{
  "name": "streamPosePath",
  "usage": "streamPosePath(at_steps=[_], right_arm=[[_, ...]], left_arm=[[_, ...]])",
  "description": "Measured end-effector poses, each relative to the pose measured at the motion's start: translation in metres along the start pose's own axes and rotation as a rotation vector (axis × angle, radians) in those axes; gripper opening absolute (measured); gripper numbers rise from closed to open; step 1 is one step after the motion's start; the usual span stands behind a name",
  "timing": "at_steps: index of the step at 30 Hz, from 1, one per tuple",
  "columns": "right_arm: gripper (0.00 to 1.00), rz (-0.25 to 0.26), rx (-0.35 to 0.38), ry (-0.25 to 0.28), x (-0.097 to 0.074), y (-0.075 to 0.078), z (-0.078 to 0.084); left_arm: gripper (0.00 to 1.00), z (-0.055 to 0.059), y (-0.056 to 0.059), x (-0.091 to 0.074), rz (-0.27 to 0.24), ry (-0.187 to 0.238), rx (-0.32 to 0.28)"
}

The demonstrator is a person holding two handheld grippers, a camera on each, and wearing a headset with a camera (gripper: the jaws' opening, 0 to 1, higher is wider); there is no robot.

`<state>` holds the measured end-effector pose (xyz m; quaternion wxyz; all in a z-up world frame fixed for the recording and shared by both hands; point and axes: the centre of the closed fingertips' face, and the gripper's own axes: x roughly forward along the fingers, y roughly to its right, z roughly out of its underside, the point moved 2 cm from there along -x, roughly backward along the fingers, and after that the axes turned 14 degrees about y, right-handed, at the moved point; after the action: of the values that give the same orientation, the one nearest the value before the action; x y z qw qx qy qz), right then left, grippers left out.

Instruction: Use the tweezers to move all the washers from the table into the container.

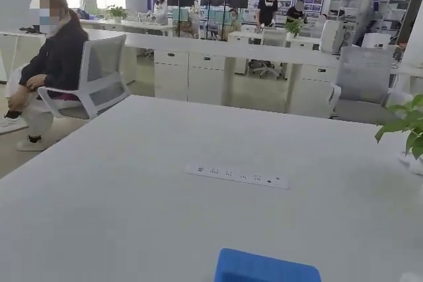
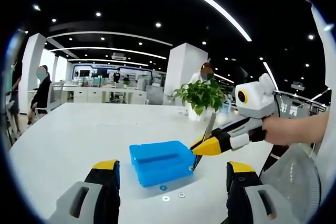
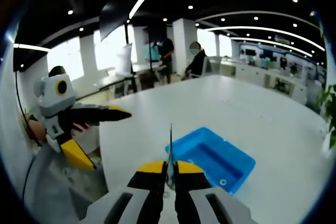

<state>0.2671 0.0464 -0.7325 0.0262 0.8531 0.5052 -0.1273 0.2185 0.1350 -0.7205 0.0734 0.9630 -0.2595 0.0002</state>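
Note:
A blue container (image 2: 160, 161) lies on the white table, seen also as the blue container (image 1: 268, 270) and the blue container (image 3: 212, 158). Three small washers (image 2: 173, 196) rest on the table just in front of it. My left gripper (image 2: 173, 167) stands open, its jaws wide apart on either side of the container. My right gripper (image 3: 169, 169) is shut on thin metal tweezers (image 3: 170, 148), whose tip points over the container's near edge. From the right of the left gripper view the right gripper (image 2: 223, 141) reaches in with the tweezers (image 2: 209, 125). A small ring (image 3: 222, 182) shows at the container's corner.
A power strip (image 1: 236, 176) is set into the table's middle. A potted plant (image 2: 202, 97) stands at the table's far right edge. A person sits on an office chair (image 1: 99, 77) to the left. Desks and several people fill the room beyond.

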Motion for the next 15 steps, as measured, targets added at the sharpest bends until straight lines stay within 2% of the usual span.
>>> streamPosePath(at_steps=[9, 15], right_arm=[[0.03, 0.032, 0.046, 0.050, 0.001, 0.000, -0.011], [0.03, 0.036, 0.039, 0.053, 0.004, 0.007, -0.017]], left_arm=[[0.84, 0.000, 0.000, 0.000, -0.004, 0.003, 0.002], [0.84, 0.000, 0.000, 0.000, -0.003, 0.004, 0.001]])
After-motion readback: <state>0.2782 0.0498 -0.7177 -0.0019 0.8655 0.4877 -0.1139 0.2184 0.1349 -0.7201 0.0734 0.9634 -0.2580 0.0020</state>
